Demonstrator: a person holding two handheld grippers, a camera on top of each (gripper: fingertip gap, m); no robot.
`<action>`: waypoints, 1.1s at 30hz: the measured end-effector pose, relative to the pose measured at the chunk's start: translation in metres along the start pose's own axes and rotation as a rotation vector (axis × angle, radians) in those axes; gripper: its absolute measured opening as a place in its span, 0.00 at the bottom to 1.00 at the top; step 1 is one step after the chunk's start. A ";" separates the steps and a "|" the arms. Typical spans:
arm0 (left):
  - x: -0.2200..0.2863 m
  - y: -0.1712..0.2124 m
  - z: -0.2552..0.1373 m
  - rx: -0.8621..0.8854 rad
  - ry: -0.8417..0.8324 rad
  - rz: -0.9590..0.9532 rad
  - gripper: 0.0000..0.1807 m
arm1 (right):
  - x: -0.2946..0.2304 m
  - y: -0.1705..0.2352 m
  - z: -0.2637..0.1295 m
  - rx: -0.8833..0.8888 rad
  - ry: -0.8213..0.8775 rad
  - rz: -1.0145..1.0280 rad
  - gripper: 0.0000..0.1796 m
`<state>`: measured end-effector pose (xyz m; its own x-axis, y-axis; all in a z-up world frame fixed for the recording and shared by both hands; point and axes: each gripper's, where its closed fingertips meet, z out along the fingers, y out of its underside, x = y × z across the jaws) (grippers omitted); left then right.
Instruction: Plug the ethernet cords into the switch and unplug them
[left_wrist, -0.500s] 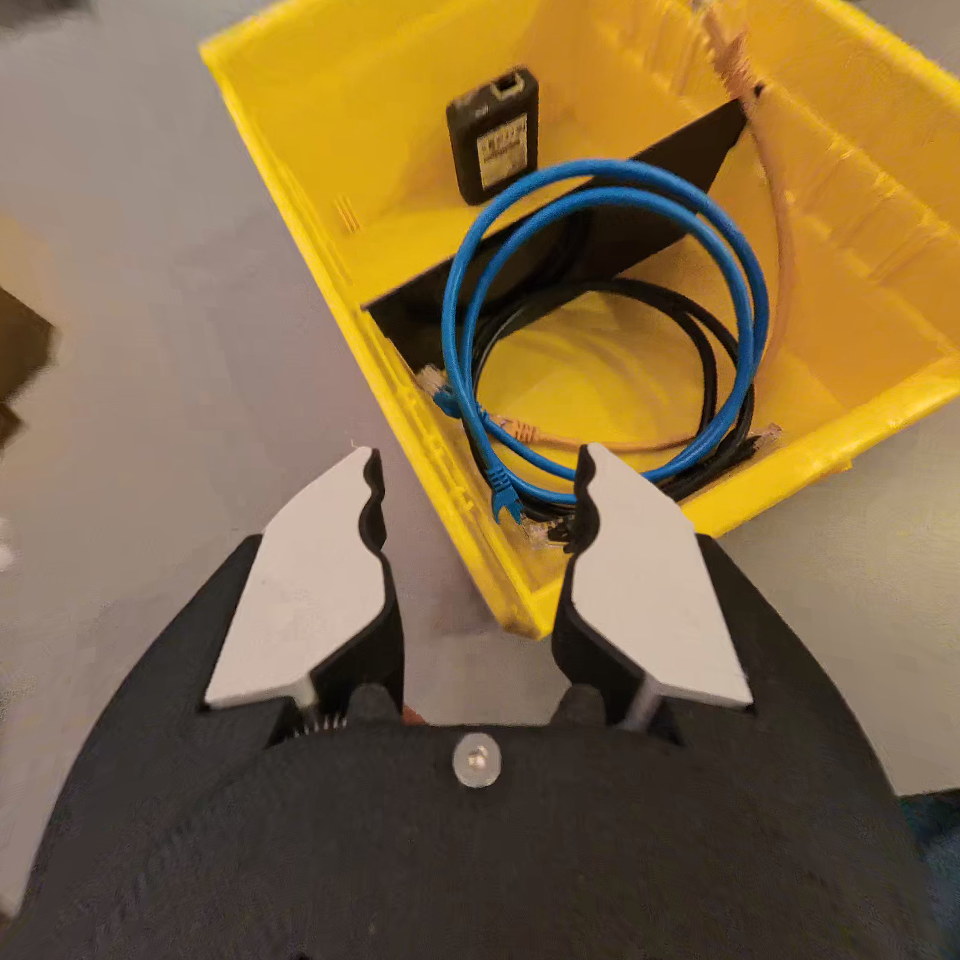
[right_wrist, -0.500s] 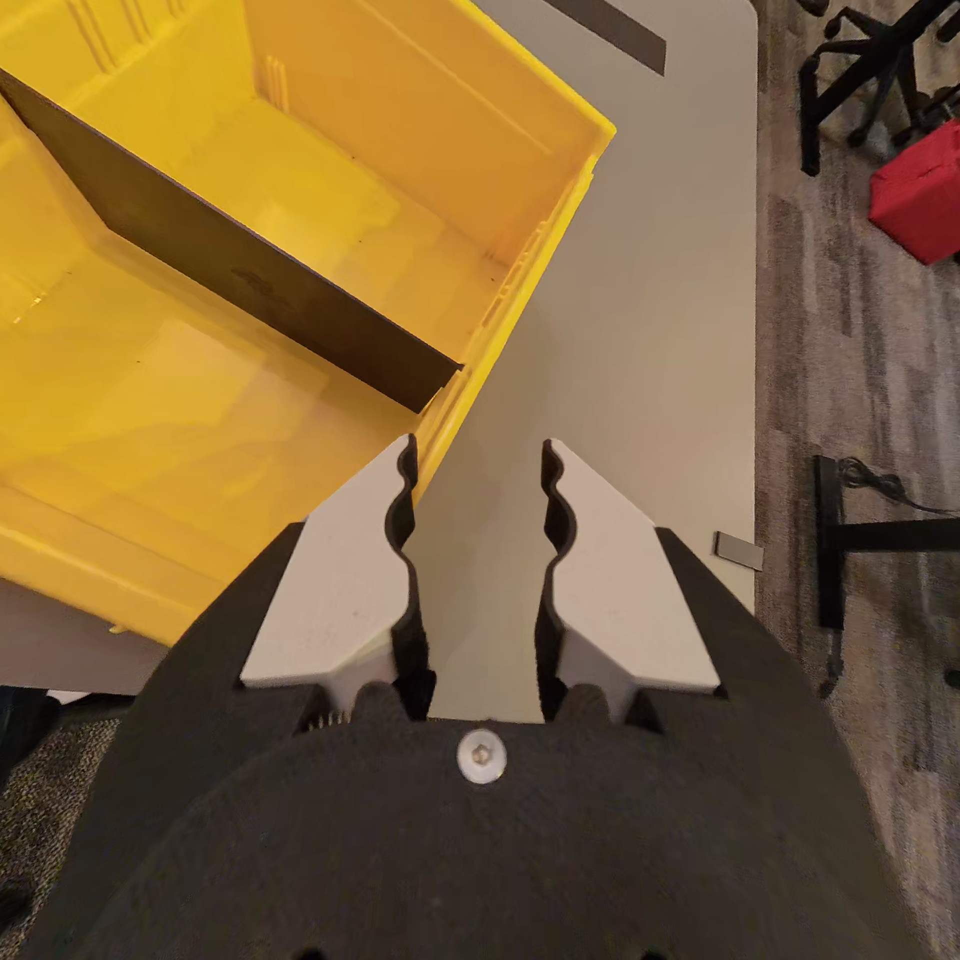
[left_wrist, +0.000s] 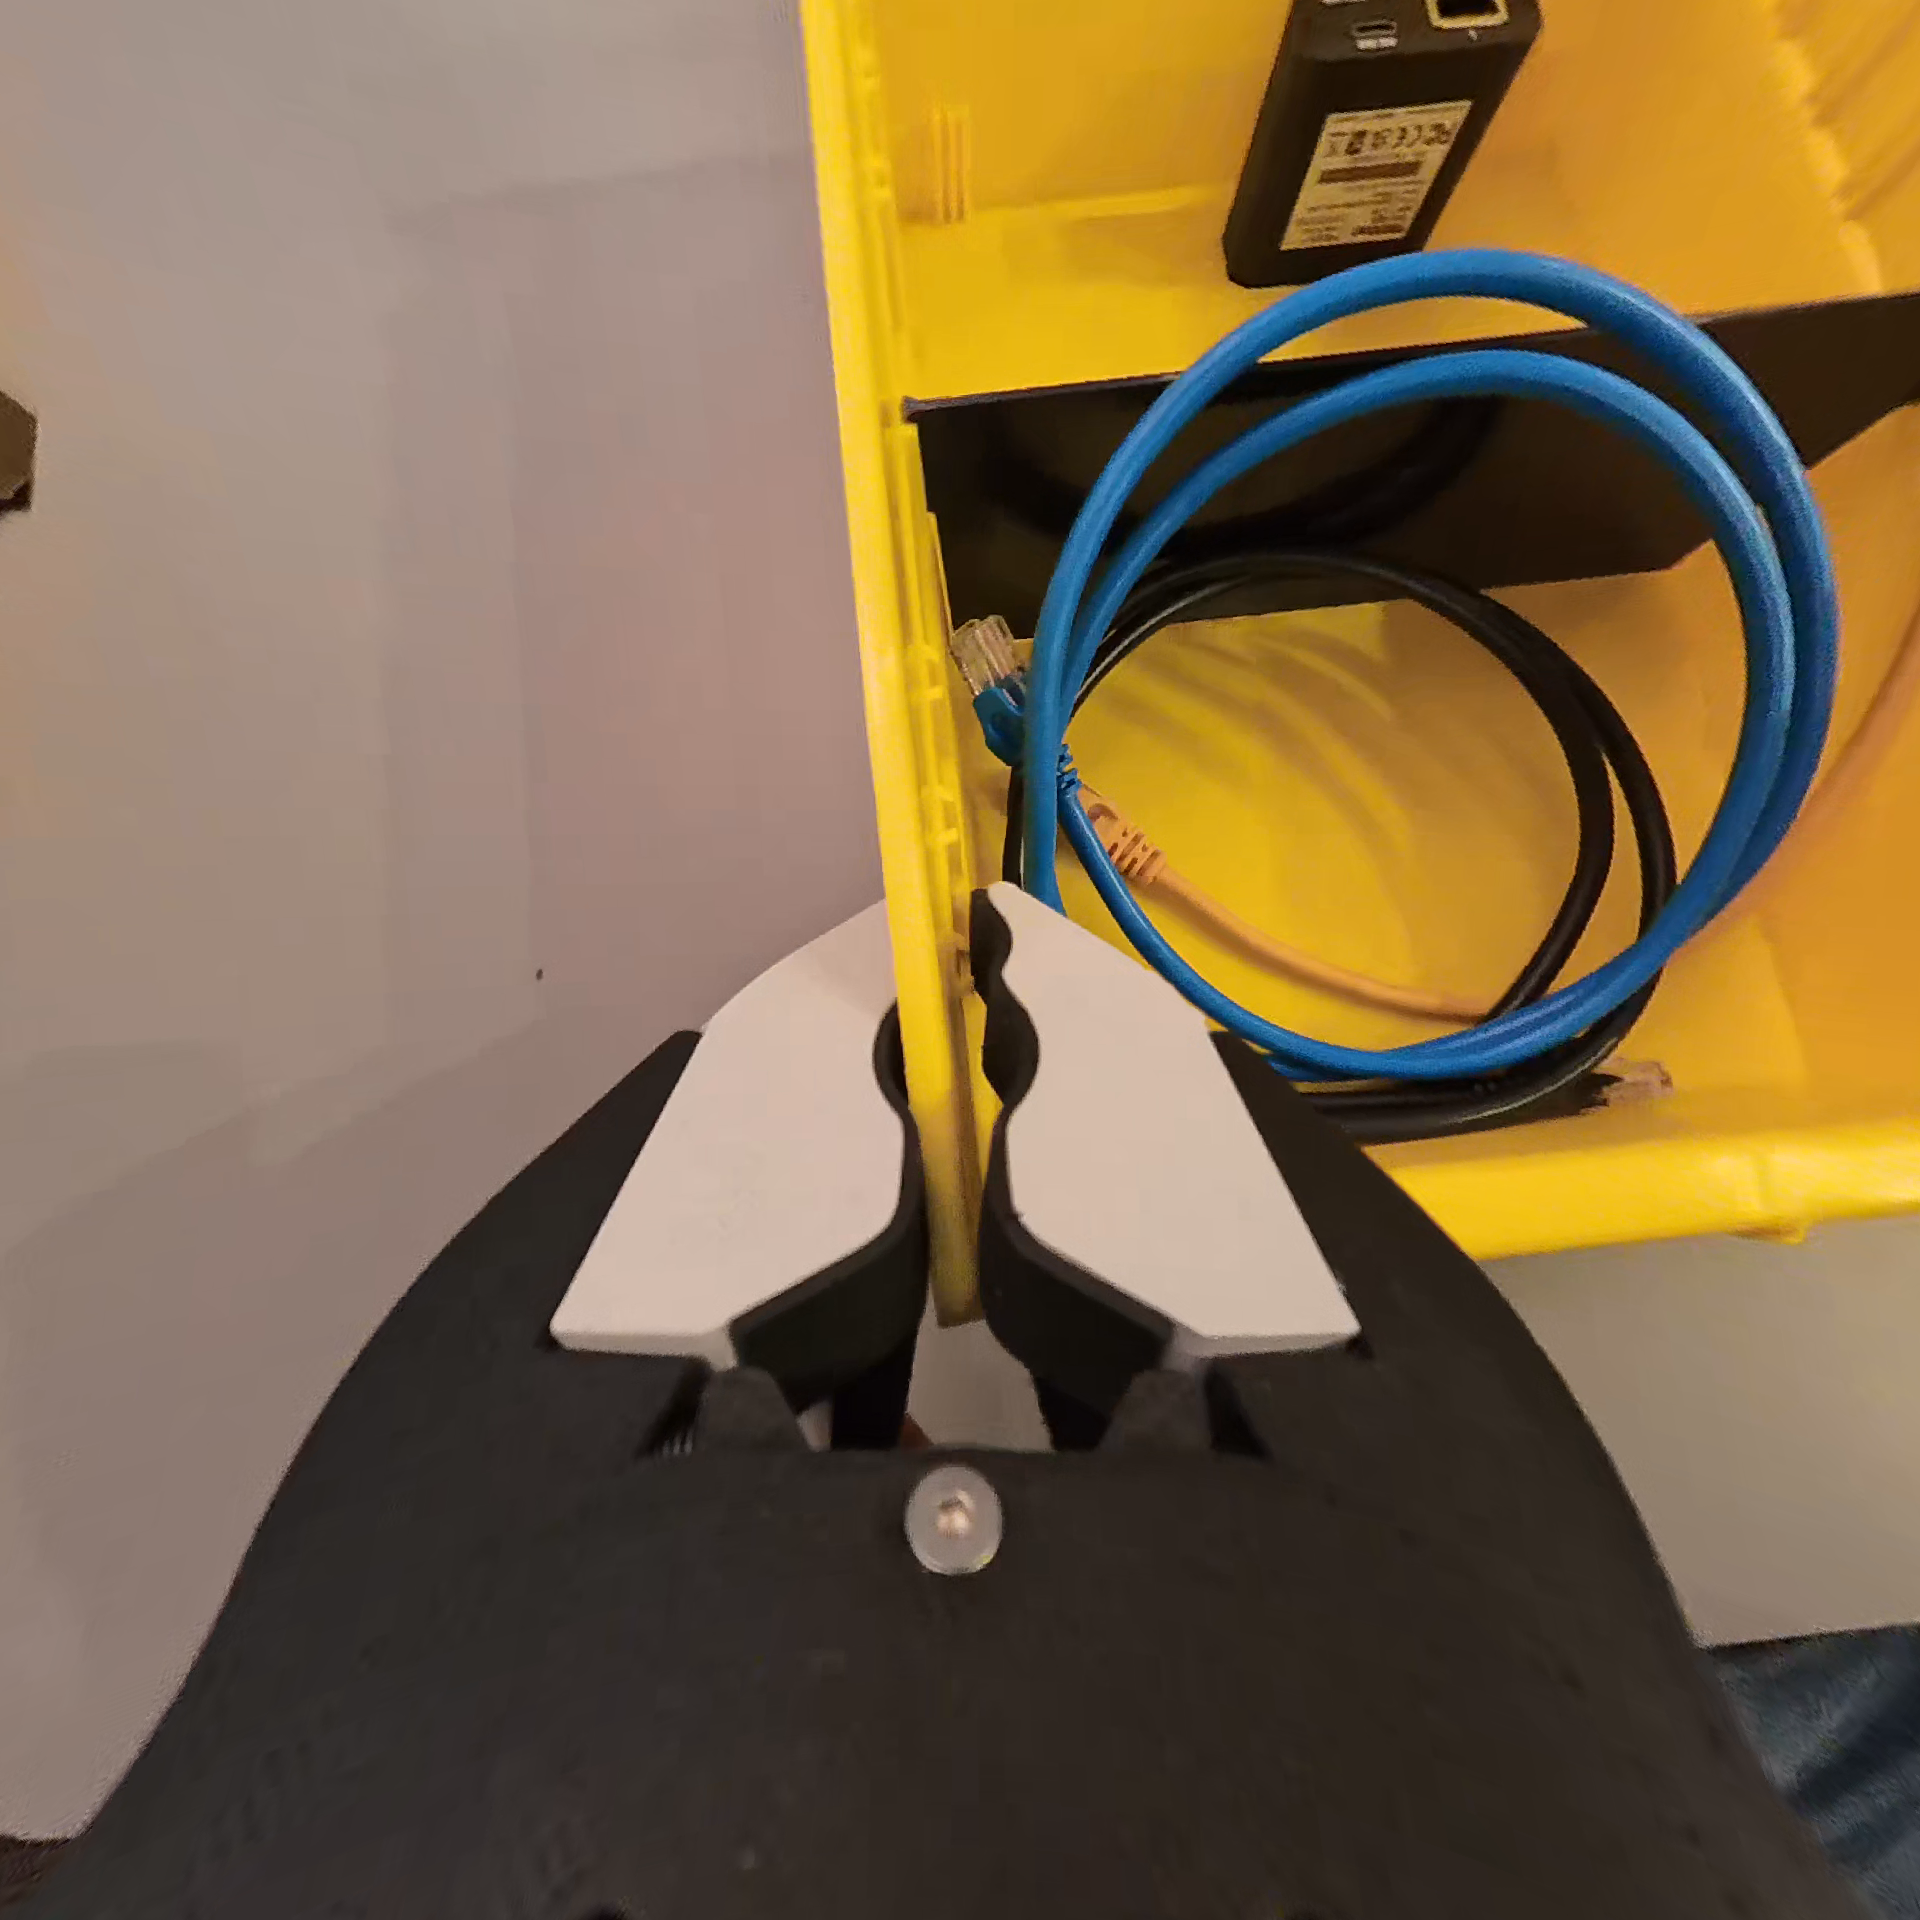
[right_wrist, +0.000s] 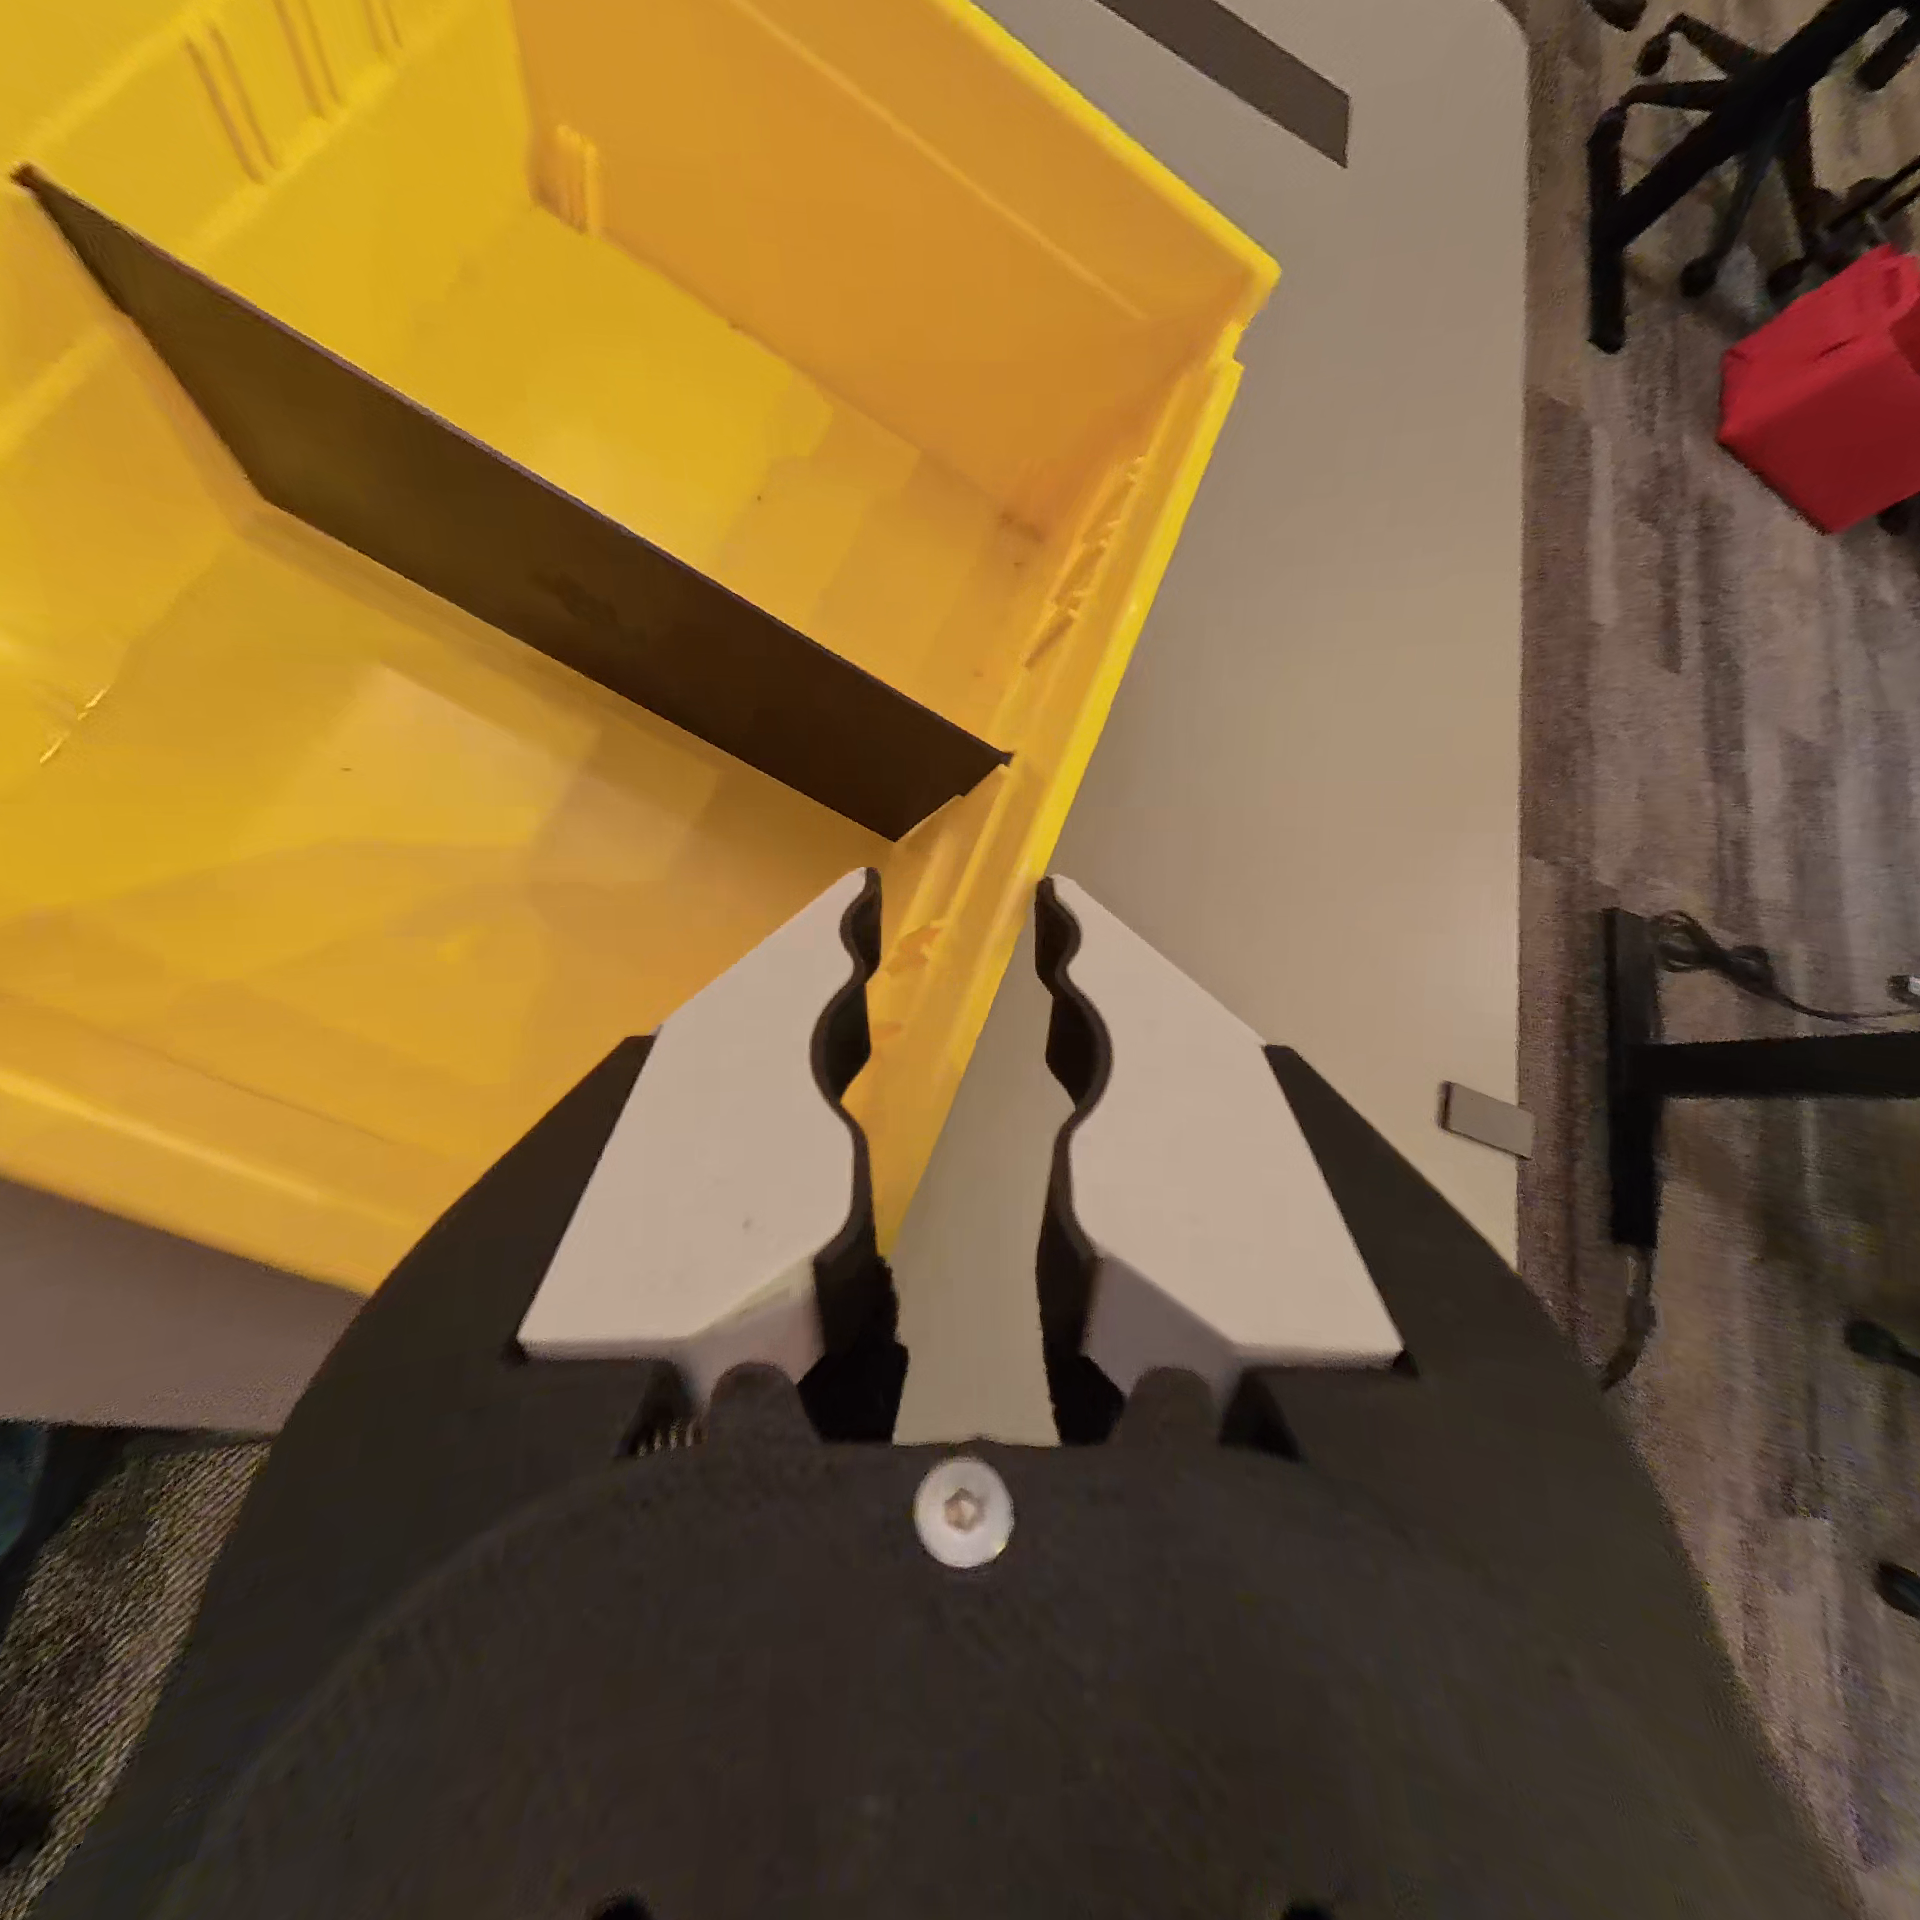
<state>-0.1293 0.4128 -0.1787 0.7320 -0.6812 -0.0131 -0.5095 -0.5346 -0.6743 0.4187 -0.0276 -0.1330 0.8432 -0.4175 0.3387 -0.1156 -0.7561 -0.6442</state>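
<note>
Grey tabletop (right_wrist: 1299, 727) under yellow bin (right_wrist: 623, 312) — left claw (left_wrist: 940, 914) clamps bin wall; right claw (right_wrist: 956, 894) parted, empty — carpet (right_wrist: 1714, 727) beyond.

The glossy yellow plastic bin (left_wrist: 1558, 1195) shows smooth, shiny walls with moulded ribs. A matt black flat divider panel (right_wrist: 582, 613) crosses it. The coiled blue cord (left_wrist: 1455, 644) and black cord (left_wrist: 1621, 831) have smooth rubbery jackets; the thin orange cord (left_wrist: 1299, 961) looks duller. The left tongs (left_wrist: 945, 997) pair grainy matt black plastic with smooth pale grey plates. The counter (left_wrist: 416, 520) is smooth, satin grey.
</note>
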 end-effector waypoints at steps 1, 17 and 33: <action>-0.002 0.001 0.000 -0.004 0.005 -0.005 0.03 | 0.005 -0.001 0.003 0.003 0.016 0.003 0.14; -0.057 0.018 -0.013 -0.023 -0.008 -0.071 0.03 | 0.085 0.005 0.033 0.011 0.121 0.094 0.03; -0.079 0.023 -0.018 0.013 0.025 -0.053 0.03 | 0.091 0.012 0.028 0.046 0.192 0.189 0.03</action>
<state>-0.2069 0.4451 -0.1802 0.7460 -0.6646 0.0417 -0.4643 -0.5640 -0.6829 0.5086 -0.0608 -0.1293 0.6935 -0.6404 0.3301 -0.2340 -0.6336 -0.7375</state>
